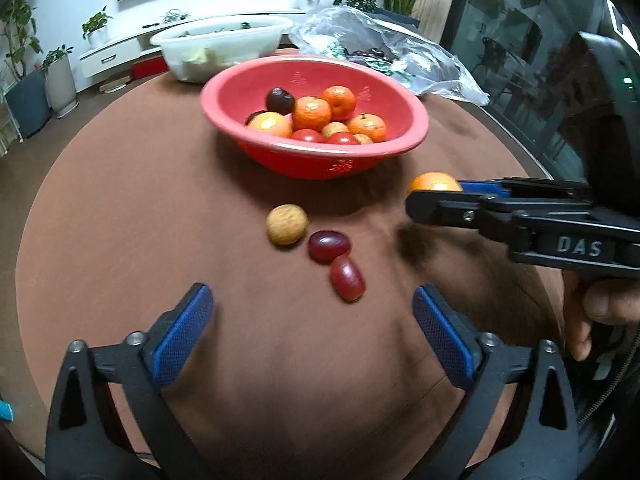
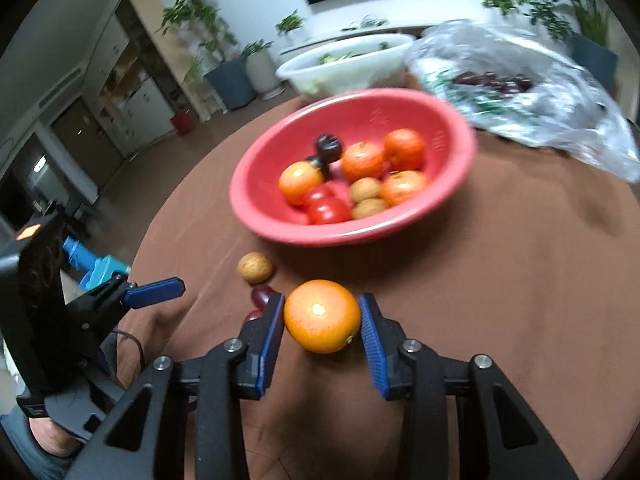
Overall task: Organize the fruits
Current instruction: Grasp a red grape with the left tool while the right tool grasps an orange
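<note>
A red bowl (image 1: 320,162) (image 2: 256,212) on the brown round table holds several oranges, tomatoes, walnuts and dark plums. In front of it lie a walnut (image 1: 287,225) (image 2: 255,267) and two red grapes (image 1: 329,246) (image 1: 347,284), close together. My left gripper (image 1: 314,320) is open just short of the nearer grape, with nothing between its fingers. My right gripper (image 2: 321,302) (image 1: 436,194) is shut on an orange (image 2: 322,316) (image 1: 434,182), right of the loose fruit and near the bowl's front. One blue left pad (image 2: 154,292) shows in the right wrist view.
Behind the bowl stand a white tub (image 1: 224,46) (image 2: 340,66) with greens and a crumpled plastic bag (image 1: 400,54) (image 2: 520,92) holding dark fruit. A person's hand (image 1: 592,312) grips the right tool. The table's rounded edge drops off at left; potted plants line the far wall.
</note>
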`<state>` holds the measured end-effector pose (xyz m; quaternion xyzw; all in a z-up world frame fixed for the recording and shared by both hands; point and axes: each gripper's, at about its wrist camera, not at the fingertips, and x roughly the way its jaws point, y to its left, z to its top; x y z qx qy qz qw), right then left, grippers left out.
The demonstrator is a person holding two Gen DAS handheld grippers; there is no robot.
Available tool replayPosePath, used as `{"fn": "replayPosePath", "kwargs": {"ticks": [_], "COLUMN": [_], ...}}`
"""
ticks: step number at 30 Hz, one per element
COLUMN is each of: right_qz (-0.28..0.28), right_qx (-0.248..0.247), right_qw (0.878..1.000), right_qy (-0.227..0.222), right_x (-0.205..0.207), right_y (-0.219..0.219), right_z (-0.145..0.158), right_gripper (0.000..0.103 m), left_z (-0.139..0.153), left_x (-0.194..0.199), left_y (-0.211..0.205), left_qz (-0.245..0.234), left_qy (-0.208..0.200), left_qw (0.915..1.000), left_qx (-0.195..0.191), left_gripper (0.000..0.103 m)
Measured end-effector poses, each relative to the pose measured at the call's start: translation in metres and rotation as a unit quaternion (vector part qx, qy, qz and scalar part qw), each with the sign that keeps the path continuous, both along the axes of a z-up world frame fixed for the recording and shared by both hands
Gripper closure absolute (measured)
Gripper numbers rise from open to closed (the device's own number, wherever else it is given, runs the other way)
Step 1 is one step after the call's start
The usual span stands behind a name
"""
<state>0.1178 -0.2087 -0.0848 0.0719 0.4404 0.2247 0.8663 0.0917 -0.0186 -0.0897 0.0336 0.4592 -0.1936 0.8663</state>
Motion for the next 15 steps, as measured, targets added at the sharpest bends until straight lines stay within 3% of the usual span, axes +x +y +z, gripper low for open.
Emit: {"fn": "replayPosePath", "kwargs": {"ticks": [5, 13, 15], "right_qz": [-0.024, -0.021, -0.021], "right_qx": [0.003, 0.005, 0.006], "right_qw": [1.0, 1.0, 1.0], "right_qy": [-0.006, -0.02, -0.022], "right_x": [-0.009, -0.014, -0.014], "right_y": [-0.015, -0.015, -0.015], "right_z": [0.005, 0.009, 0.01], "right_gripper": [0.062, 0.062, 0.062], "left_z": [-0.006, -0.013, -0.012], "left_x": [0.011, 0.018, 0.018], "left_y": [-0.014, -0.025, -0.025], "left_qz": [-0.006, -0.002, 0.0], "left_qy": [0.019, 0.024, 0.023], "left_qw": [0.9997, 0.9992, 0.999], "left_qx": [0.01, 0.033, 0.038], "left_gripper": [0.055, 0.059, 0.065]}}
